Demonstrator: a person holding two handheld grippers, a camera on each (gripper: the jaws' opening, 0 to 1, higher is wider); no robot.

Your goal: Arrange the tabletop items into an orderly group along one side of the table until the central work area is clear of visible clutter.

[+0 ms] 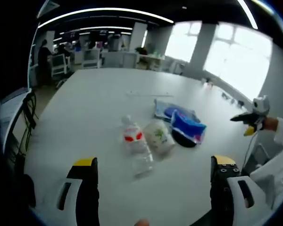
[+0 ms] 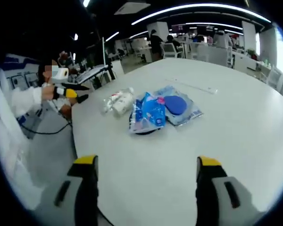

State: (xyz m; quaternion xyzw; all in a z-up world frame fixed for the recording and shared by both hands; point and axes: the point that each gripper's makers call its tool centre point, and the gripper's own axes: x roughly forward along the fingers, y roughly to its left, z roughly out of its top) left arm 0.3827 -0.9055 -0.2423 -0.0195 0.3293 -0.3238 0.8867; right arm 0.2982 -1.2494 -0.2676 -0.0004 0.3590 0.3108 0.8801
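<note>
- White tabletop (image 1: 94, 108) spreads across the left gripper view. The items lie at frame centre in a loose cluster: a clear plastic bottle with a red label (image 1: 134, 143), a pale wrapped pack (image 1: 159, 135) touching it, a blue-and-white packet (image 1: 187, 125) on a dark round thing, and a clear bag holding something blue (image 1: 172, 110) behind.
- The left gripper (image 1: 153, 181) sits at lower frame, jaws spread wide and empty, short of the bottle. The other gripper (image 1: 247, 121) hangs at the right edge, apart from the cluster.
- In the right gripper view the same cluster sits centre-left, with the blue-and-white packet (image 2: 148, 113) nearest. The right gripper (image 2: 146, 176) has its jaws spread, gripping nothing.
- Judged from this, the items are bunched but untidy, none aligned along an edge; the arranging is left to do.
</note>
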